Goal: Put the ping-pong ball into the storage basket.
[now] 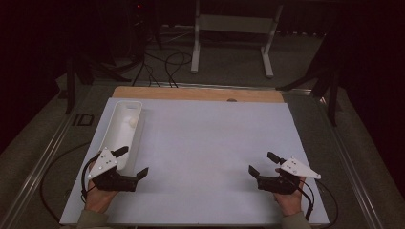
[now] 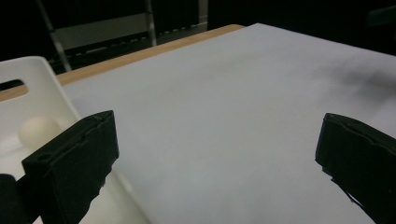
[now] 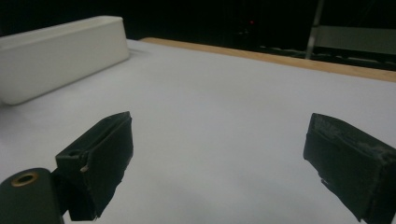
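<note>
Left gripper (image 1: 133, 162) at lower left of the high view, jaws spread wide, nothing between them. Right gripper (image 1: 260, 162) at lower right, jaws likewise wide apart and empty. Both sit low over the white table (image 1: 210, 143), well apart from each other.

The ball (image 1: 130, 121), small and pale, lies inside the tray (image 1: 114, 125) toward its far end, upper left of the high view. In the left gripper view the ball (image 2: 38, 131) shows at the left edge, just behind the left jaw, resting on the tray floor near a handle slot in the end wall.

Risks, as I judge them:
- The ball is round and looks smooth; a pinch off its middle would likely squirt it out along the tray.
- The left gripper's outer jaw stands over the tray's near end; a careless reach could catch the rim and shove or tip the tray, which looks light.
- The tray walls are narrow, so wide jaws may foul them going in.

Materials: tray is white plastic, long, rounded corners, matte. Table top is a plain white sheet with a wooden strip (image 1: 200, 93) along its far edge. Jaws are black blocks, scuffed at the edges.
</note>
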Demonstrator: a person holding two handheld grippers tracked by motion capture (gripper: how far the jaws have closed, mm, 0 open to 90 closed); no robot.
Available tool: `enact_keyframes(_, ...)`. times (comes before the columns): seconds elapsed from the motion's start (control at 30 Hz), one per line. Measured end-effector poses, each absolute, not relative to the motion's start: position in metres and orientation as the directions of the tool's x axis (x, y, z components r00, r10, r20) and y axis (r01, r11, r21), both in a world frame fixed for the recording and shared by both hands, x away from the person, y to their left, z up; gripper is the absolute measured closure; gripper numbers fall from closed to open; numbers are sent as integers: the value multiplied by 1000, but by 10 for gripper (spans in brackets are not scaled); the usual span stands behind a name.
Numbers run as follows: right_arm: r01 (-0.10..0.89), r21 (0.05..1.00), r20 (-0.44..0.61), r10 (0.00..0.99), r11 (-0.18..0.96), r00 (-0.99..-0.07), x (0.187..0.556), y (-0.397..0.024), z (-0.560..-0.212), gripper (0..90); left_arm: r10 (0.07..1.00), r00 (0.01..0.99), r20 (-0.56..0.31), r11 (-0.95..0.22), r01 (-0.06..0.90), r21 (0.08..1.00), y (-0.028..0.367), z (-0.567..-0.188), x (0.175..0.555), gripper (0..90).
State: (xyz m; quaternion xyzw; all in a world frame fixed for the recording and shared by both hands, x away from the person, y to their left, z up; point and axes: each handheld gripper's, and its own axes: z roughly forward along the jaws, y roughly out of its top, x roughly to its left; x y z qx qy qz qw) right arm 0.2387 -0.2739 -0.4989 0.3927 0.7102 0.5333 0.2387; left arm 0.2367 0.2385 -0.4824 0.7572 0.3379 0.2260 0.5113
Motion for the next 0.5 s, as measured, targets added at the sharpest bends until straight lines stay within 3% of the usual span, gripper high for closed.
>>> enact_keyframes(0.5,284,947,50,802,152,-595,232,-271,-500,81,769,638,-44,-184,286,940,251,-491,233,0)
